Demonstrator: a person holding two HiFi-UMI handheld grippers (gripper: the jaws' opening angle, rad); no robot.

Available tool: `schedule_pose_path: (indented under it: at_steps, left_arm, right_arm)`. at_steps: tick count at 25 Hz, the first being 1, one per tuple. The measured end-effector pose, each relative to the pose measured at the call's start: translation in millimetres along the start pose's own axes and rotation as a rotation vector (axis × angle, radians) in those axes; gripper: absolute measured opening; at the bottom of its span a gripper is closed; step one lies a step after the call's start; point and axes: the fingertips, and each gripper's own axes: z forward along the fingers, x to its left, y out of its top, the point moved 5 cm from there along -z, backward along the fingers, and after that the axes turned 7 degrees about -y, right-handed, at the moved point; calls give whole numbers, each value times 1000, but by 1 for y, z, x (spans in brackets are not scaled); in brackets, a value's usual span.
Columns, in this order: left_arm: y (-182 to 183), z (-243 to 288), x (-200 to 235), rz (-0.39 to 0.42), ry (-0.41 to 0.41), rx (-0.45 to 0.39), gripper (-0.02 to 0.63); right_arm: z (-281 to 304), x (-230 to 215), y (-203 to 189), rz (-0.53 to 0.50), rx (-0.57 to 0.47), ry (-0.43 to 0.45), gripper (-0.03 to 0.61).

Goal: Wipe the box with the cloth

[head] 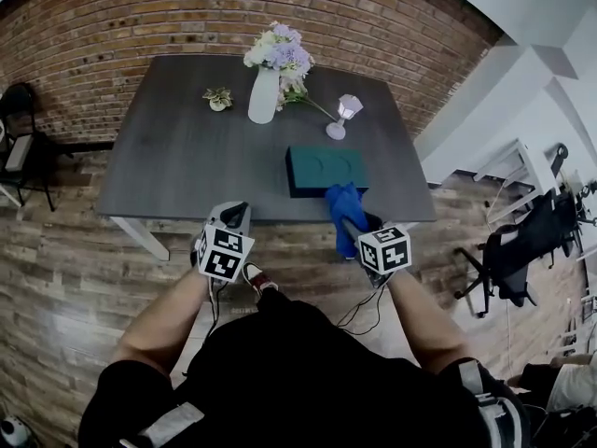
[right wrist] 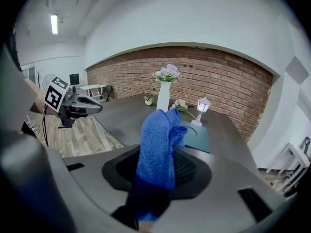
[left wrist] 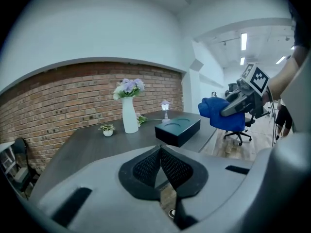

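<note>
Right gripper (head: pixel 352 224) pinching the blue cloth (head: pixel 343 205), held just short of the dark green box (head: pixel 326 168).
I judge wiping hasn't begun: next I must carry the cloth over the table's (head: pixel 177 166) near edge onto the box top. The box lies close to that edge, with bare tabletop to its left and the lantern lamp (head: pixel 341 117) and vase (head: pixel 264 96) beyond it. My left gripper (head: pixel 233 217), jaws pressed together and empty, hangs left of the box, off the table.
</note>
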Motion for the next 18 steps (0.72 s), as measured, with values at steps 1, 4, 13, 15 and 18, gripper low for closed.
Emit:
schedule_pose_path:
  at_steps: [1, 4, 13, 15, 18]
  left_arm:
    - [-2, 1, 2, 1, 6, 3, 9]
    - [-6, 1, 21, -23, 59, 4, 9]
    - [3, 16, 82, -83, 168, 22, 9]
    - [4, 24, 100, -106, 199, 26, 9]
    - [11, 41, 120, -129, 232, 8, 9]
  right_arm:
    - [7, 1, 2, -13, 2, 14, 143]
    - [33, 16, 18, -74, -7, 75, 143]
    - [119, 97, 57, -370, 31, 374, 144]
    - [135, 110, 61, -447, 50, 432, 144]
    - [154, 115, 67, -558, 74, 507, 144]
